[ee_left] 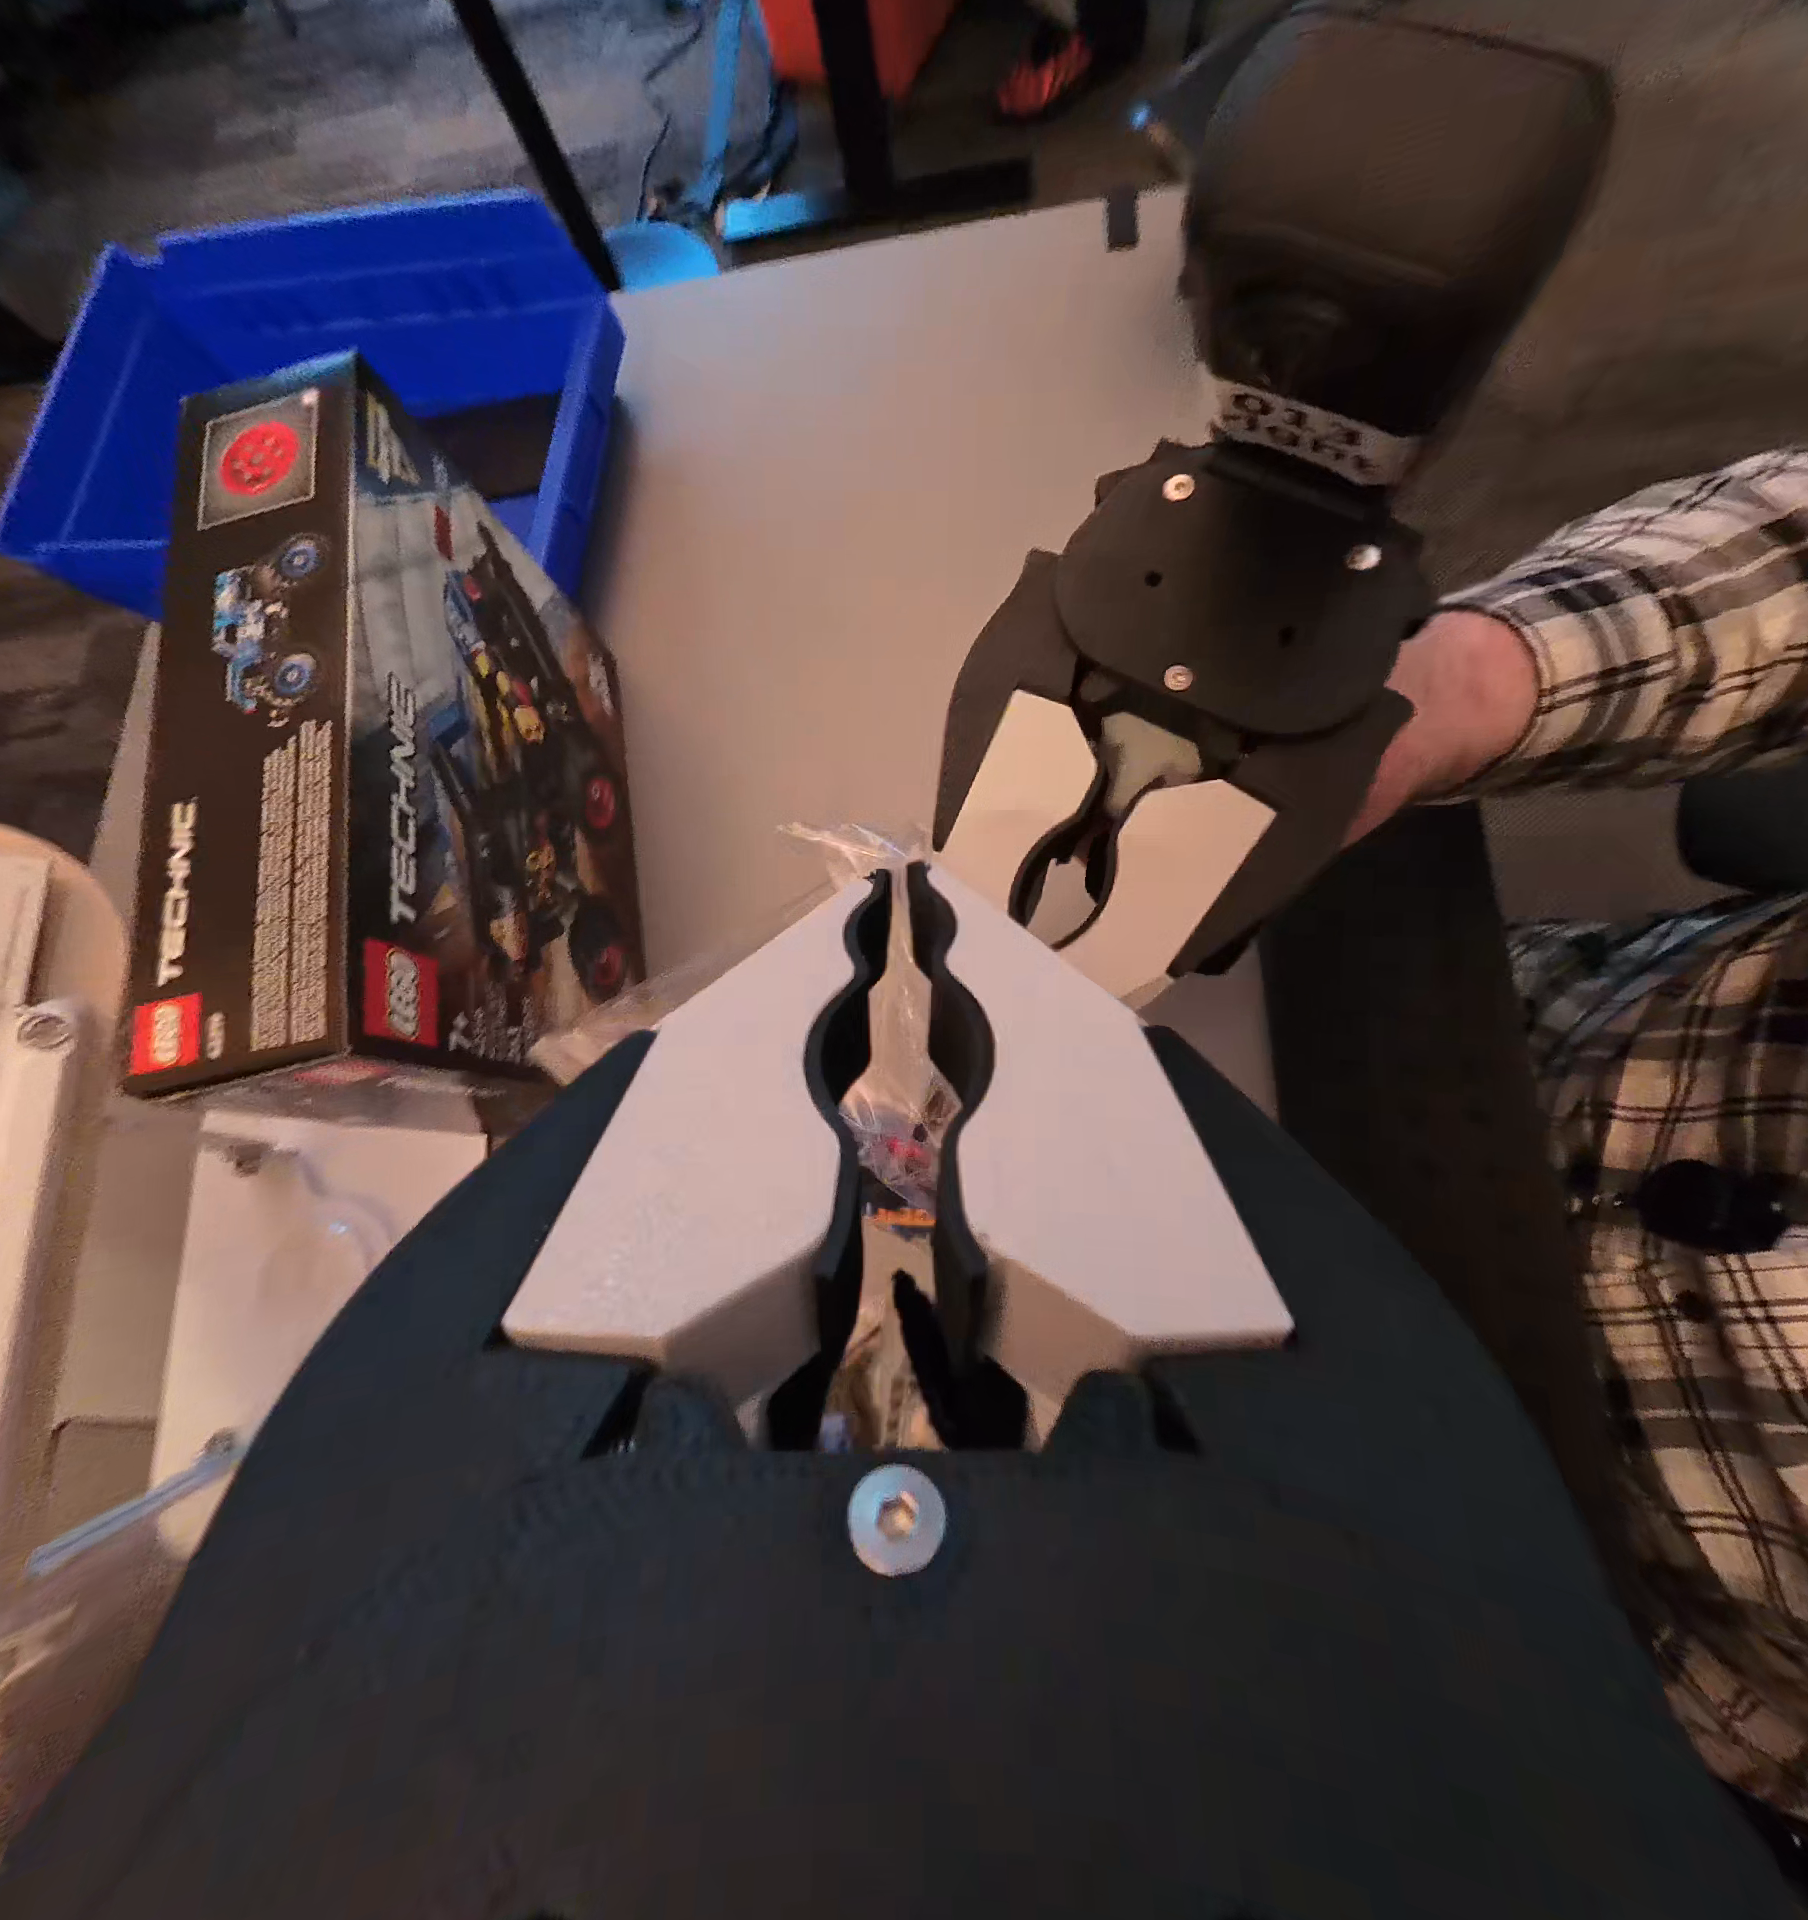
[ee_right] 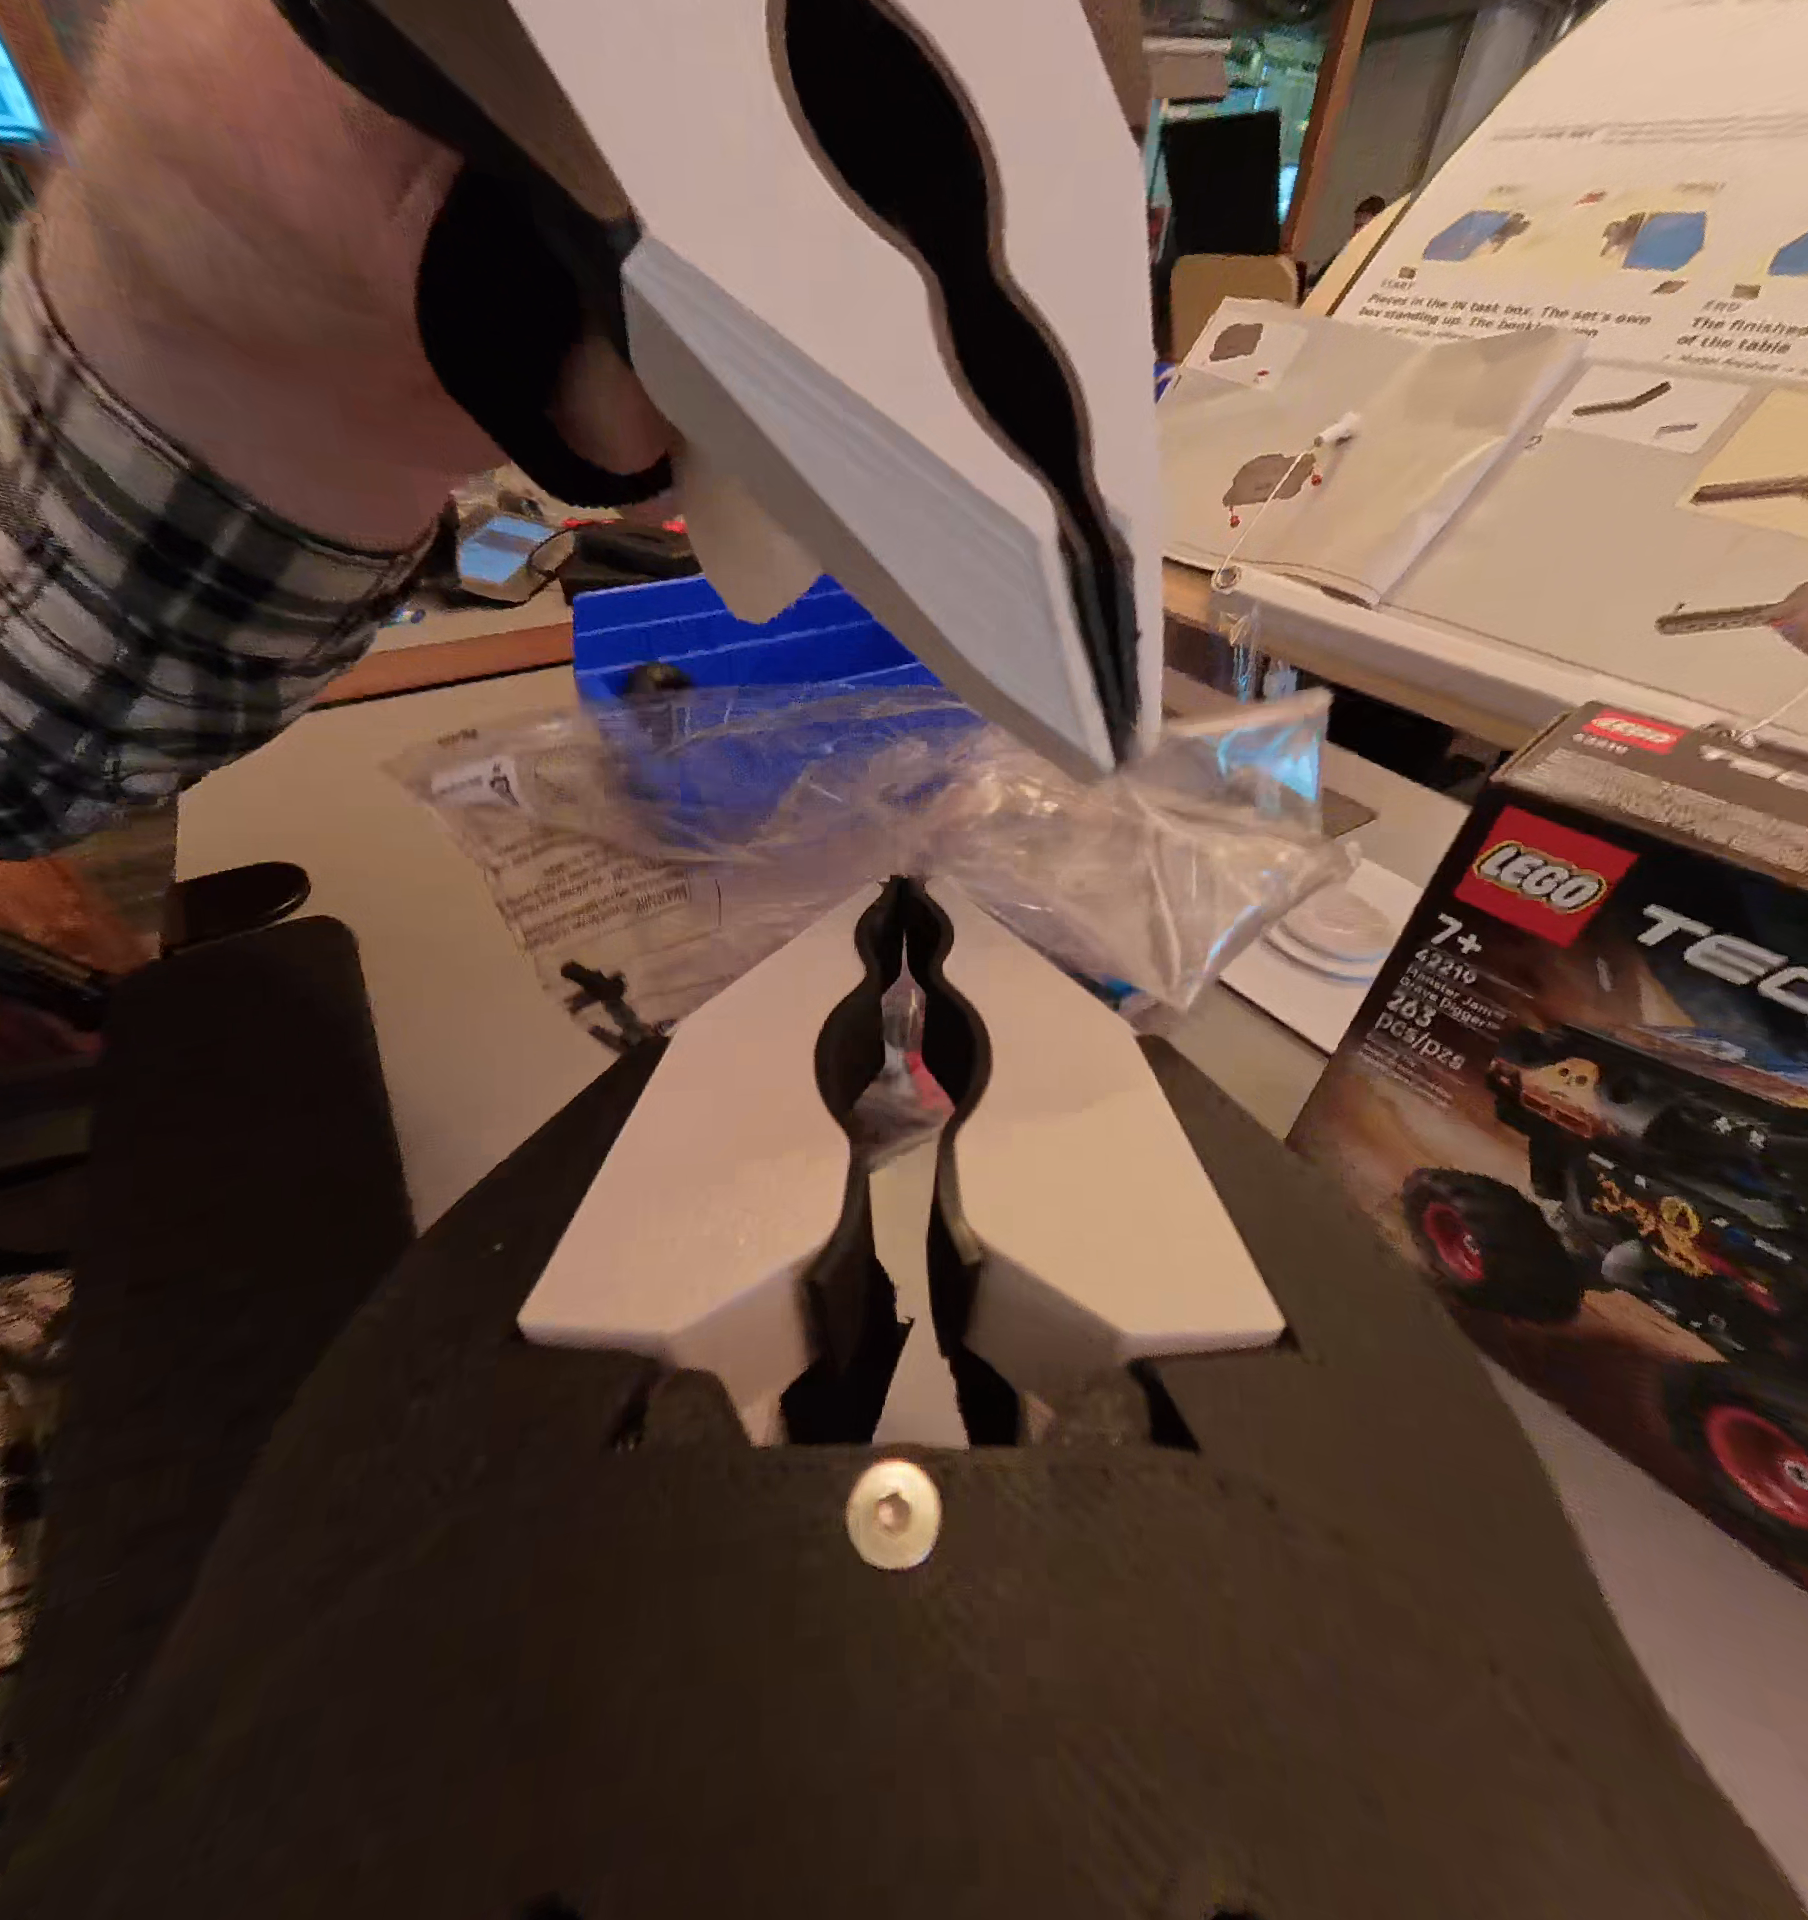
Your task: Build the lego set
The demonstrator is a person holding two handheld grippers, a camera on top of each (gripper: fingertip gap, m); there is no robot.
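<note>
A clear plastic bag [ee_right: 775,790] of small Lego parts hangs stretched above the white table [ee_left: 827,520]. My right gripper [ee_right: 900,891] is shut on the film at its lower middle. My left gripper [ee_right: 1118,750] comes down from above and is shut on the bag's upper right edge. In the left wrist view my left gripper [ee_left: 900,878] pinches the bag [ee_left: 858,840], and some parts show through the gap between the fingers. The right gripper [ee_left: 1061,894] is just to its right. The Lego set box [ee_left: 360,727] lies on the table, also seen in the right wrist view [ee_right: 1606,1143].
A blue bin [ee_left: 360,312] stands behind the box, also visible behind the bag [ee_right: 723,634]. An open instruction booklet [ee_right: 1399,468] rests on a tilted stand at the right. A person's plaid sleeves [ee_left: 1658,644] hold the grippers. A black chair back [ee_left: 1399,208] stands beyond the table. Tip to tip, the grippers are about 7 cm apart.
</note>
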